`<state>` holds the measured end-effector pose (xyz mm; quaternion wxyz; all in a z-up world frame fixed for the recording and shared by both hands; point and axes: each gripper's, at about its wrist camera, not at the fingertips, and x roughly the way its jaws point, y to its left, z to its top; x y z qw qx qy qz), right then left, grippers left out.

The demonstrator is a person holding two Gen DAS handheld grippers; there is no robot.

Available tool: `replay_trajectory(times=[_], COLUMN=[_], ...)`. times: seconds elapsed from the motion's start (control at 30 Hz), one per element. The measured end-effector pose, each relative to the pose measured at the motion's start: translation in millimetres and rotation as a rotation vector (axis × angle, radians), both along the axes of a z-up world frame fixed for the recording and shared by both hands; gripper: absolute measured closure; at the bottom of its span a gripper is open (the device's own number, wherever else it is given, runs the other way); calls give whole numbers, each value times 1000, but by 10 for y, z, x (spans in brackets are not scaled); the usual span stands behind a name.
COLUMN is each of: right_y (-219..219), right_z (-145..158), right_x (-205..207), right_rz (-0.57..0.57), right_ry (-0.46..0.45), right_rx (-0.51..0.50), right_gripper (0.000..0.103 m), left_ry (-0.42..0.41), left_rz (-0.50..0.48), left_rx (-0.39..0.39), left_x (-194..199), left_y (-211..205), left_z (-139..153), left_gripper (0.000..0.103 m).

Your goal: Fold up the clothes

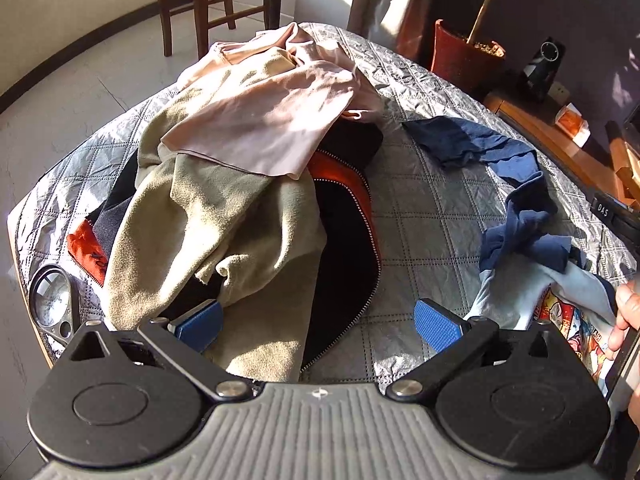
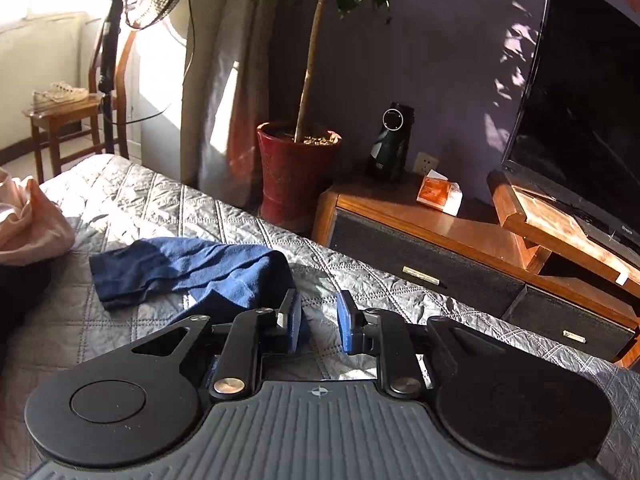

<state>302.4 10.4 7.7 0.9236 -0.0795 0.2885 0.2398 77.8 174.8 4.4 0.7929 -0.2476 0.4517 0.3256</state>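
Observation:
A heap of clothes lies on the grey quilted cover (image 1: 424,216): a pink garment (image 1: 272,120) on top, a beige fleece (image 1: 208,216) under it, and a black jacket with orange lining and a zipper (image 1: 344,208). A blue shirt (image 1: 516,184) with a printed light part (image 1: 568,304) lies to the right. My left gripper (image 1: 316,322) is open, low over the fleece and jacket edge. My right gripper (image 2: 318,320) is partly open, empty, beside the blue shirt (image 2: 188,272), whose cloth touches its left finger.
A magnifier-like metal object (image 1: 52,300) lies at the cover's left edge. A wooden TV stand (image 2: 460,236) with a TV (image 2: 580,112), a red plant pot (image 2: 296,168), a fan (image 2: 116,32) and a wooden chair with shoes (image 2: 68,112) stand around. A hand (image 1: 628,312) shows at the right.

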Motion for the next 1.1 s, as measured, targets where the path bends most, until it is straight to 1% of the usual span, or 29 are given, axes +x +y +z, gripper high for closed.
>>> replay_trajectory(times=[0.03, 0.07, 0.1, 0.13, 0.17, 0.2, 0.3, 0.4, 0.43, 0.47, 0.5, 0.53, 0.67, 0.7, 0.73, 0.77, 0.8, 0.83, 0.87, 0.93, 0.97, 1.03, 1.1], right_y=[12, 52, 115, 184, 236, 284, 333, 402, 434, 474, 514, 555, 869, 949, 1030, 1038, 1024, 1010, 900, 621, 418, 22, -405], right_z=[5, -11, -38, -68, -122, -183, -345, -510, -549, -570, -586, -601, -339, -268, -197, -169, -154, -139, -122, -88, -87, -144, -296], right_x=[22, 35, 30, 20, 49, 91, 199, 260, 273, 273, 269, 266, -19, -94, -169, -196, -207, -217, -236, -279, -267, -176, -19], right_rz=[45, 83, 101, 112, 101, 83, 0, -28, -34, -32, -27, -22, 190, 246, 302, 324, 336, 348, 329, 272, 211, 85, -37], right_ry=[60, 111, 135, 152, 194, 244, 321, 366, 361, 348, 334, 319, 204, 174, 144, 160, 191, 222, 218, 191, 183, 203, 266], right_rx=[40, 46, 24, -5, -7, 0, 42, 51, 40, 28, 16, 5, 67, 85, 102, 127, 154, 181, 192, 205, 193, 161, 62], right_gripper=[46, 41, 41, 39, 33, 29, 29, 30, 36, 64, 98, 97, 97, 94, 86, 58, 36, 36, 38, 38, 38, 38, 37], left_ry=[-2, -4, -7, -8, -8, -7, -5, -10, -12, -11, -10, -10, -12, -14, -13, -9, -3, 3, 5, 0, -3, -8, -11], left_rz=[6, 12, 16, 17, 15, 12, 3, 5, 6, 7, 7, 7, 17, 24, 27, 27, 26, 26, 28, 26, 25, 25, 22], left_rx=[0, 1, 4, 6, 7, 4, -5, -11, -12, -13, -15, -16, -14, -13, -11, -8, -8, -8, -12, -18, -17, -19, -26], left_x=[-8, -16, -21, -23, -21, -18, -12, -14, -16, -17, -19, -21, -34, -40, -44, -41, -38, -34, -35, -42, -44, -47, -41], left_y=[6, 11, 9, 3, -5, -12, -25, -16, -13, -10, -9, -8, 4, 10, 11, 9, 9, 10, 12, 15, 15, 17, 10], left_z=[4, 10, 17, 22, 23, 22, 14, 18, 18, 16, 14, 13, 14, 13, 10, 3, -7, -19, -26, -24, -18, -4, -6], left_gripper=[1, 1, 1, 1, 1, 1, 1, 1, 1, 1, 1, 1, 1, 1, 1, 1, 1, 1, 1, 1, 1, 1, 1])
